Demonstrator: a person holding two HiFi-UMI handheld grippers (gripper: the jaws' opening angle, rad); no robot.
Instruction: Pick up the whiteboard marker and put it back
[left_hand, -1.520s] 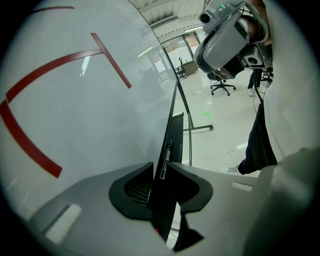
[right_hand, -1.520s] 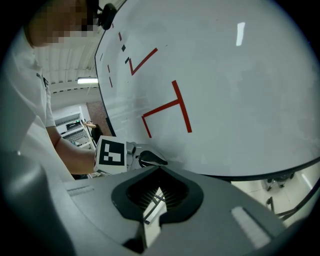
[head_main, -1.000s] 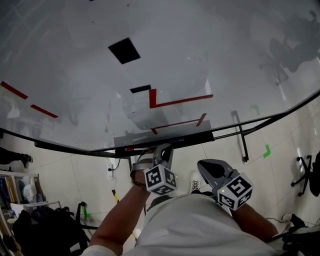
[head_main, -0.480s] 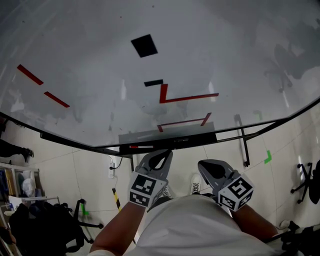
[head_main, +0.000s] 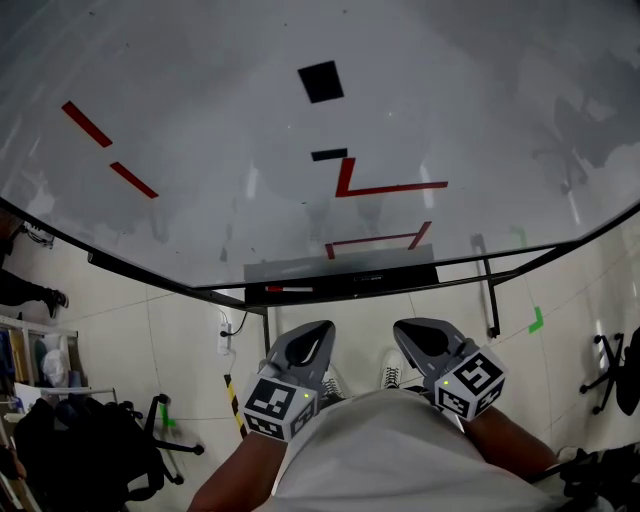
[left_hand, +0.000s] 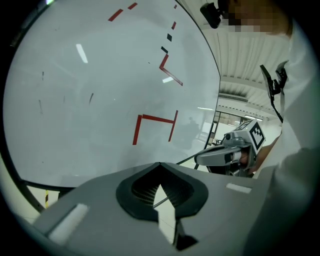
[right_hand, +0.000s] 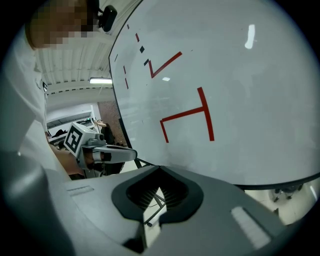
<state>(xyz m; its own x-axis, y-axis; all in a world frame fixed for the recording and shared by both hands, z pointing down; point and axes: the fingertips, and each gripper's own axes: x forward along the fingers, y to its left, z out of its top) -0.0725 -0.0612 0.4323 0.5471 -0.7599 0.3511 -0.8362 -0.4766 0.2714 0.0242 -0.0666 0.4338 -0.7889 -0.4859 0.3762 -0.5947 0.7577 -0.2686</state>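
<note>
The whiteboard marker, white with a red end, lies flat on the dark tray at the bottom edge of the whiteboard. My left gripper is held low by my body, below the tray and a little right of the marker, jaws shut with nothing in them. My right gripper hangs beside it, also shut and empty. In the left gripper view the left gripper points at the board, with the right gripper off to its side. The right gripper view shows the right gripper and the left gripper.
Red tape lines, a black square and a small black strip mark the board. Below it are the stand's leg, a power strip, a black bag, an office chair and green floor tape.
My left gripper has drawn back from the tray toward my body. The marker stays lying on the tray. The right gripper has hardly moved.
</note>
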